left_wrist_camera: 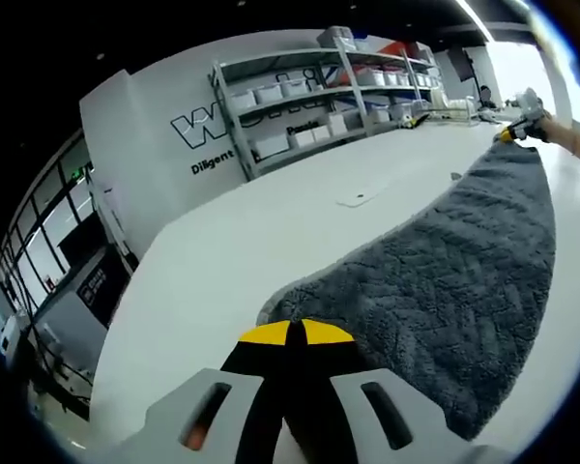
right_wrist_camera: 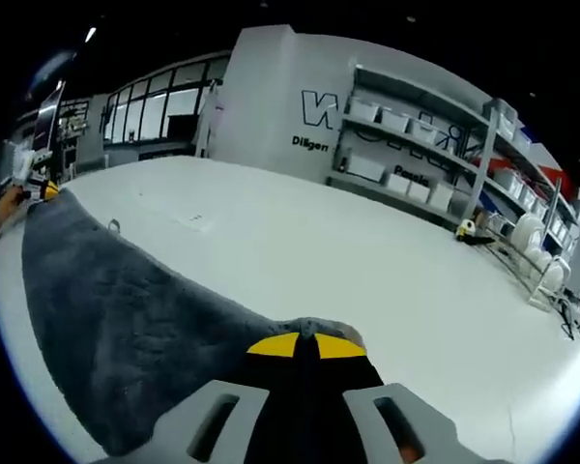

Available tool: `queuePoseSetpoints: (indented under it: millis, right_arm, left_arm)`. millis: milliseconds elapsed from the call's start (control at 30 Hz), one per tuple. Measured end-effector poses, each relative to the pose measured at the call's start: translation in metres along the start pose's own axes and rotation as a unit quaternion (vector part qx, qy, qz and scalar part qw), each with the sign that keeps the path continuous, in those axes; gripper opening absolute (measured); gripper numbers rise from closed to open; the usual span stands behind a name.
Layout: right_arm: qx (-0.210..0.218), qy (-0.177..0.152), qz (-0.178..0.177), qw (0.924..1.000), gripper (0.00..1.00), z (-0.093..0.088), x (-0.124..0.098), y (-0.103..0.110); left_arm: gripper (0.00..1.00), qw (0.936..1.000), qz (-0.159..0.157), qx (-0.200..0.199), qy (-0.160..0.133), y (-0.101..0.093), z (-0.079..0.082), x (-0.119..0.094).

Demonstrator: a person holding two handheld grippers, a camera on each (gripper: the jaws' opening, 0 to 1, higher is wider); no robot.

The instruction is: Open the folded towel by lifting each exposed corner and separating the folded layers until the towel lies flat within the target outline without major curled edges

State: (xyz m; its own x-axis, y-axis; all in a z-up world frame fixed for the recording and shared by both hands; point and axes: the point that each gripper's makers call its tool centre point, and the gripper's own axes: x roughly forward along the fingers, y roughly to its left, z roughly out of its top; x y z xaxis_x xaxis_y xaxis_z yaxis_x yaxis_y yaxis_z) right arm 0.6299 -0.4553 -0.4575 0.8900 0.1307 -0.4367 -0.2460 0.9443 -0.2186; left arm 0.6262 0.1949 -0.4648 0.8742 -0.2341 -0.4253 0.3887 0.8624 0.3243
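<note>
Grey towel stretched over the white tabletop, one end pinched in the closed yellow-tipped jaws of the left hand-held gripper, the opposite end likewise clamped by the right hand-held gripper. Wall lettering reads "Diligent"; the big logo above it is cut off by shelving holding white bins. Shelf-edge labels too blurred to read.

Each camera sat low and very close over one end of the gray towel, looking along it toward the other end. Both views shared the towel, the white counter and the shelves by the wall.
</note>
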Motion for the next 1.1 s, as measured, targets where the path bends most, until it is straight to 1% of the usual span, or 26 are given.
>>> queuePoseSetpoints:
  millis: [133, 267, 400, 500, 600, 733, 867, 1000, 1100]
  right_arm:
    - [-0.003, -0.013, -0.002, 0.9999, 0.00, 0.004, -0.012, 0.000]
    - [-0.024, -0.016, -0.007, 0.9996, 0.00, 0.008, -0.025, -0.001]
    - [-0.034, -0.018, -0.014, 0.9991, 0.00, 0.011, -0.038, -0.004]
    - [-0.035, -0.023, -0.014, 0.9990, 0.00, 0.011, -0.044, -0.001]
    - [-0.040, -0.024, -0.014, 0.9988, 0.00, 0.009, -0.047, 0.000]
    - [-0.038, -0.020, -0.015, 0.9990, 0.00, 0.002, -0.049, 0.000]
    - [-0.037, -0.022, -0.013, 0.9990, 0.00, -0.003, -0.053, 0.002]
    - [-0.037, -0.029, -0.013, 0.9988, 0.00, -0.008, -0.064, 0.007]
    - [-0.042, -0.032, -0.016, 0.9985, 0.00, -0.012, -0.071, 0.008]
  left_arm:
    - [0.02, 0.9999, 0.003, 0.010, -0.003, -0.001, 0.007, -0.009]
    - [0.02, 0.9997, 0.013, 0.019, 0.000, 0.000, 0.012, -0.016]
    - [0.02, 0.9992, 0.020, 0.033, 0.008, -0.002, 0.010, -0.020]
    - [0.02, 0.9993, 0.023, 0.028, 0.010, -0.002, 0.007, -0.022]
    - [0.02, 0.9994, 0.024, 0.025, 0.008, -0.003, 0.004, -0.022]
    - [0.02, 0.9994, 0.020, 0.023, 0.016, -0.006, -0.005, -0.023]
    - [0.02, 0.9992, 0.016, 0.032, 0.017, -0.010, -0.007, -0.031]
    - [0.02, 0.9990, 0.008, 0.042, 0.013, -0.013, -0.007, -0.039]
    - [0.02, 0.9980, -0.001, 0.062, 0.009, -0.017, -0.008, -0.046]
